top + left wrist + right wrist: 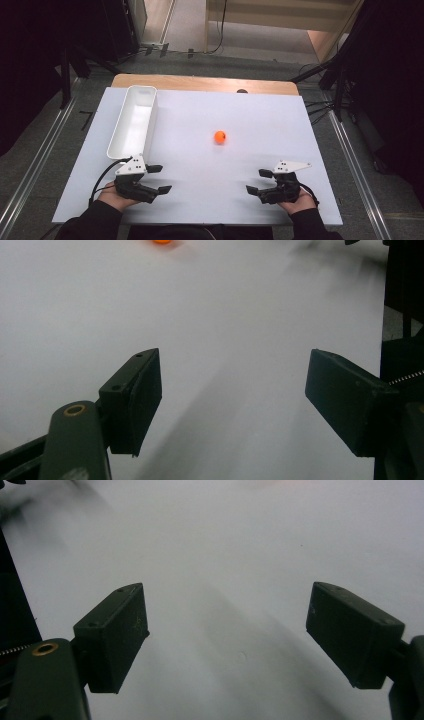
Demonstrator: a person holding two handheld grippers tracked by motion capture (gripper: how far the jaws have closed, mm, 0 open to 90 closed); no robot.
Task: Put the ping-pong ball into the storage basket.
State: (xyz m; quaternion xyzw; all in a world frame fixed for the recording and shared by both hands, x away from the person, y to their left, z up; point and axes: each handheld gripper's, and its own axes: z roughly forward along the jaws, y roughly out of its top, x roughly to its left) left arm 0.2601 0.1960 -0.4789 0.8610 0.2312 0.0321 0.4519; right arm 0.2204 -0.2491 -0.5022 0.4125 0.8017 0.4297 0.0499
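- White bin point(133, 121) sits at about 10 o'clock on the white table point(210, 200), long side running away from you. It's narrow, so if you come in at an angle w/ anything you'll prob clip the rim and shove or tip it.
- Your left gripper point(159, 179) is parked at about 7 o'clock, just below the bin's near end. Jaws stand apart w/ nothing between them; the left gripper view has bare table between the pads. Swing it up fast and the cable or body could knock the bin corner.
- Orange ball point(220, 136) is near the middle, a bit toward 1 o'clock, well apart from both grippers and from the bin. It's also at the top edge of the left gripper view point(162, 241). Round thing on a slick top: nudge it w/ one pad before the other lands and it'll roll off, maybe off the far edge. Squeeze off-centre and it'll squirt out.
- Your right gripper point(260, 181) is at about 5 o'clock, jaws wide too, empty. Both hands going for the ball at once = jaws bumping imo.
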